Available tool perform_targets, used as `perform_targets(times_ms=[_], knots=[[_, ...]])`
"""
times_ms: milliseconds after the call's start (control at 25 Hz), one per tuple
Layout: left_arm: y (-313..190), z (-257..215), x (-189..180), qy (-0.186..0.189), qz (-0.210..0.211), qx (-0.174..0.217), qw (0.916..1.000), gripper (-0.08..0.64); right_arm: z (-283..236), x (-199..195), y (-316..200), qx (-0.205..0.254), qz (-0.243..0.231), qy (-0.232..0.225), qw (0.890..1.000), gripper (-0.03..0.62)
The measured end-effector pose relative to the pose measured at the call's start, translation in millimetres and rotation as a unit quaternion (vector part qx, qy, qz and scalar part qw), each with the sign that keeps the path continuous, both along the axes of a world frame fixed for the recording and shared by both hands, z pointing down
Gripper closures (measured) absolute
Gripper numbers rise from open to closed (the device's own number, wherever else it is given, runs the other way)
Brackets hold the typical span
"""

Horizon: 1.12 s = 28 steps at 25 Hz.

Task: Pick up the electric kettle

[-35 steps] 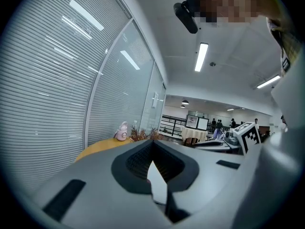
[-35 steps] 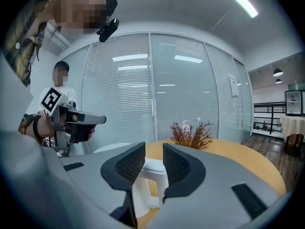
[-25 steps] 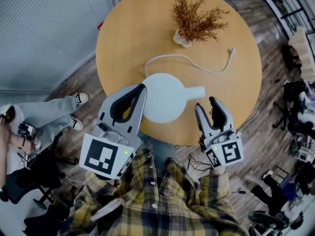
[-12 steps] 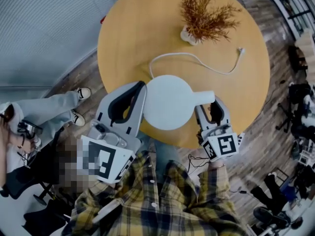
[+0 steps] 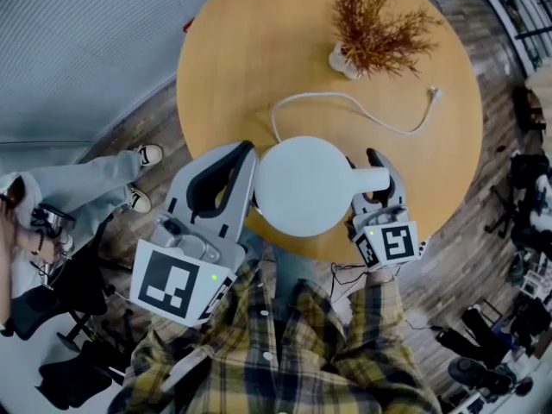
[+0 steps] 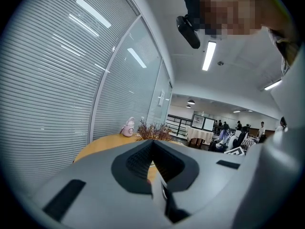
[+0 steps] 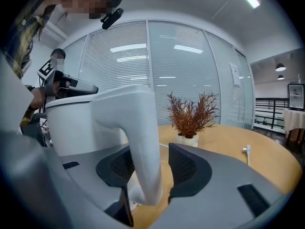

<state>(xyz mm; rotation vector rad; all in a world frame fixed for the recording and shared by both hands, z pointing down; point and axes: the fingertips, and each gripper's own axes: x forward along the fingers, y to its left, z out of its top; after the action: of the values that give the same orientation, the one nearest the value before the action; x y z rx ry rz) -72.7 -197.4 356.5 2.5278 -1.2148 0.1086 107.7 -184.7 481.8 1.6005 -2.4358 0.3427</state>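
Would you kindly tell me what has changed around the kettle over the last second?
The right gripper moved forward to the electric kettle, and its handle now stands between the open jaws, not yet clamped. The left gripper, shut, stayed at the kettle's left side. The kettle, cable and dried plant kept their places on the table.

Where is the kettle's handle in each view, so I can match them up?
Head view: the handle juts right from the kettle, between the fingers of the right gripper.
Left gripper view: not in it.
Right gripper view: centre, upright between the open fingers.
Shared landmark: the dried plant, in all three views.
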Motion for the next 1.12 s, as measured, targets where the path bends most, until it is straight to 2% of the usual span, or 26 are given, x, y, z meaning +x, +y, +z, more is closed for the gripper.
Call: perform_targets(times_ms=[400,760,1120], knots=[[-10,-3,-12,0.000,-0.016,0.004,0.9999,0.557,-6,-8,-17,0.019,-0.002,-0.001,1.000,0.397],[-14,-3,-12,0.001,-0.020,0.001,0.9998,0.557,-16,-15,-24,0.045,-0.003,0.011,0.999,0.519],[-18,-4,-18,-0.004,-0.032,0.007,0.9995,0.557,-15,-16,-22,0.045,-0.003,0.007,0.999,0.546]])
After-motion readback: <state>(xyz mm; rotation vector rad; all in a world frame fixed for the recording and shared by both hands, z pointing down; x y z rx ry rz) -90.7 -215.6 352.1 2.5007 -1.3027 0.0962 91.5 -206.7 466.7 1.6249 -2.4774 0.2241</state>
